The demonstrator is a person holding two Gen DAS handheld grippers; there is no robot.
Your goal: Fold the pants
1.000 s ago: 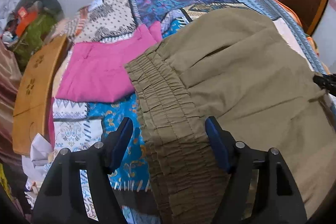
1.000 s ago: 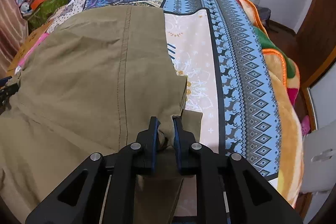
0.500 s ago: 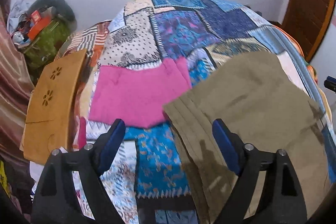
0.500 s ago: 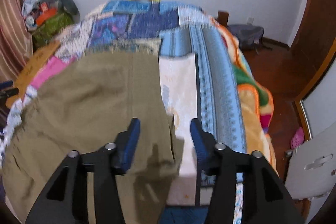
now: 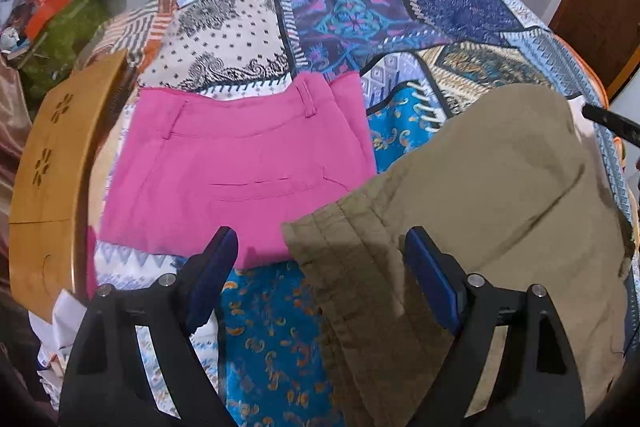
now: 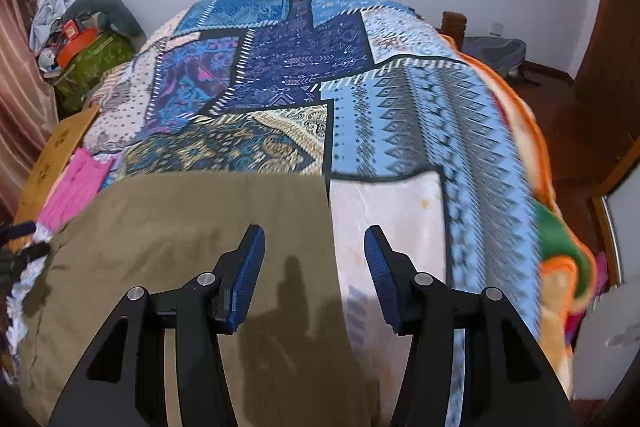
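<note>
The olive pants (image 5: 480,195) lie folded on the bed, their gathered waistband (image 5: 344,267) toward the left wrist camera. My left gripper (image 5: 320,247) hovers open above that waistband corner, and its pads touch nothing. In the right wrist view the olive pants (image 6: 180,247) fill the lower left. My right gripper (image 6: 314,239) stands open over their right edge and holds nothing. Folded pink pants (image 5: 240,167) lie just left of the olive ones. The right gripper's tip (image 5: 612,123) shows at the left view's right edge.
A patchwork bedspread (image 6: 300,67) covers the bed. A wooden board (image 5: 52,167) leans along its left side, with a pile of bags (image 5: 60,23) beyond it. The orange blanket edge (image 6: 560,267) drops to a wooden floor (image 6: 568,115) on the right.
My right gripper opened off the olive fabric it was pinching and drew back. My left gripper widened, came off the waistband and pulled back too. The olive pants now lie flat.
</note>
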